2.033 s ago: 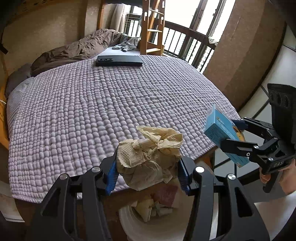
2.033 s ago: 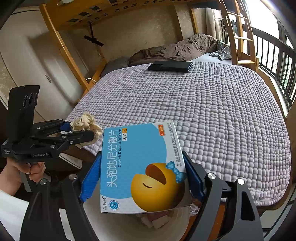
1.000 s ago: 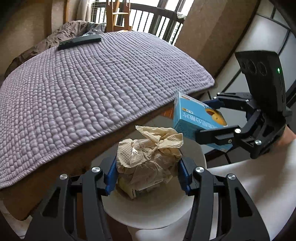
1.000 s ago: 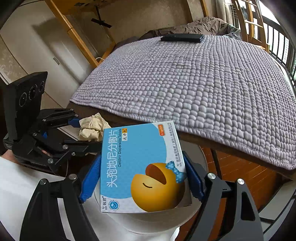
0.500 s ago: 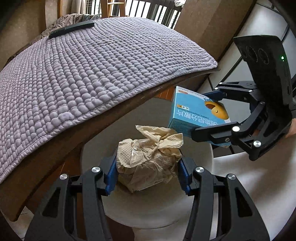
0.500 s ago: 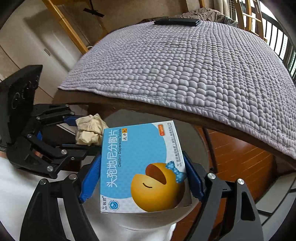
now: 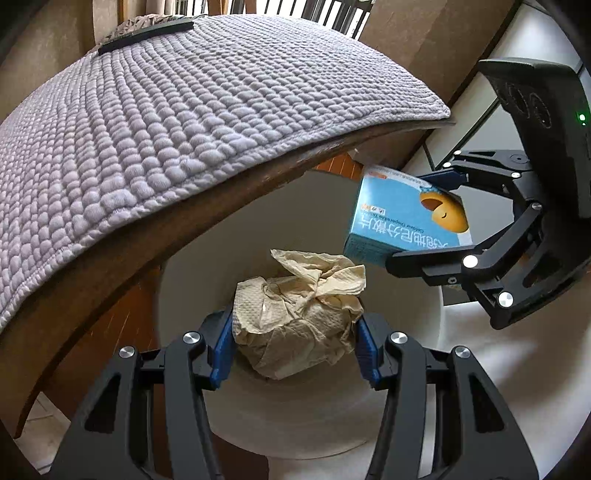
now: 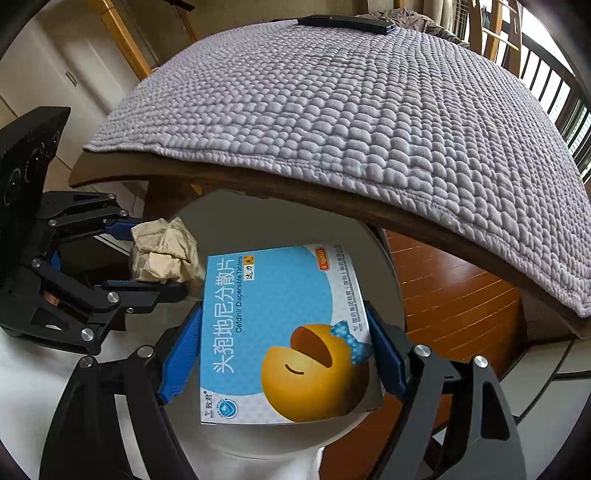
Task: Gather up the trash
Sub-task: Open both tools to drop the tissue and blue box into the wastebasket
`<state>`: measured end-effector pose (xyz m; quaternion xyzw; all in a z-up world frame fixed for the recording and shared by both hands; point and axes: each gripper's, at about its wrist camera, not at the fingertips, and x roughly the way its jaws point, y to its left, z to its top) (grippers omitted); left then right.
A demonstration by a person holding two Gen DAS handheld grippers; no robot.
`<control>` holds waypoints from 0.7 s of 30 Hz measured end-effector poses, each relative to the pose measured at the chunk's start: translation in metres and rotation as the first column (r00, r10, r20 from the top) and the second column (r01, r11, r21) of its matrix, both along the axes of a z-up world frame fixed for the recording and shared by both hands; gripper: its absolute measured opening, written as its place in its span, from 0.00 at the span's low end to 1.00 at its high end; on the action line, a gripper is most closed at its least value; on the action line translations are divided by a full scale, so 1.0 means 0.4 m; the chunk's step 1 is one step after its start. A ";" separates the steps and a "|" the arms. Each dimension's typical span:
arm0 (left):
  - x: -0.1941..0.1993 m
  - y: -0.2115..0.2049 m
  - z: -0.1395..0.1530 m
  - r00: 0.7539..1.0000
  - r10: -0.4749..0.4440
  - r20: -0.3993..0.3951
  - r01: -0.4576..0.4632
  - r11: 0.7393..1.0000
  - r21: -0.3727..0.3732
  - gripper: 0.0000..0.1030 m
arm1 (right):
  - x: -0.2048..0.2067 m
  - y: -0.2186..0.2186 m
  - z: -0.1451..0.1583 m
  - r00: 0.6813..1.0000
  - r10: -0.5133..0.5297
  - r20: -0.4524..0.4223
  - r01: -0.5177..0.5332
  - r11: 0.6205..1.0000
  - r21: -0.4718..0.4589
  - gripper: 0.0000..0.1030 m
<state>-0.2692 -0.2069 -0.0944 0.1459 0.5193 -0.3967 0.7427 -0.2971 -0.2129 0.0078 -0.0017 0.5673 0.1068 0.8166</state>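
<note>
A bed (image 7: 303,158) with a wooden frame is carrying a lilac quilted cover (image 8: 369,110); a flat dark case (image 8: 347,23) is lying on it (far end), beside rumpled brown bedding (image 7: 155,20).

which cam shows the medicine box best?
Right wrist: the blue medicine box fills the frame, printed face fully readable, clamped in the right gripper. Left wrist shows it smaller and tilted at the right, beside the crumpled tissue.
</note>
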 end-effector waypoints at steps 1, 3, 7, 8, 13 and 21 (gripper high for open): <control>0.001 -0.001 -0.005 1.000 0.000 -0.002 0.000 1.000 0.003 0.53 | -0.002 0.005 -0.006 1.000 0.001 -0.001 -0.001 1.000 -0.009 0.77; 0.001 0.000 -0.019 1.000 0.002 -0.005 -0.001 1.000 0.011 0.53 | -0.005 0.014 -0.020 1.000 0.003 -0.005 -0.003 1.000 -0.018 0.77; 0.000 -0.008 -0.043 1.000 0.006 -0.011 -0.006 1.000 0.029 0.53 | 0.007 0.038 -0.049 1.000 0.007 -0.012 -0.007 0.999 -0.046 0.77; -0.001 -0.008 -0.048 1.000 0.008 -0.012 -0.007 0.999 0.033 0.53 | 0.009 0.042 -0.055 1.000 0.009 -0.013 -0.010 0.998 -0.060 0.77; 0.004 -0.010 -0.062 1.000 0.012 -0.014 -0.012 0.999 0.049 0.53 | 0.003 0.065 -0.083 1.000 0.011 -0.016 -0.013 0.995 -0.099 0.77; -0.005 -0.020 -0.098 1.000 0.014 -0.018 -0.013 0.998 0.065 0.53 | -0.020 0.094 -0.118 1.000 0.014 -0.022 -0.017 0.992 -0.127 0.77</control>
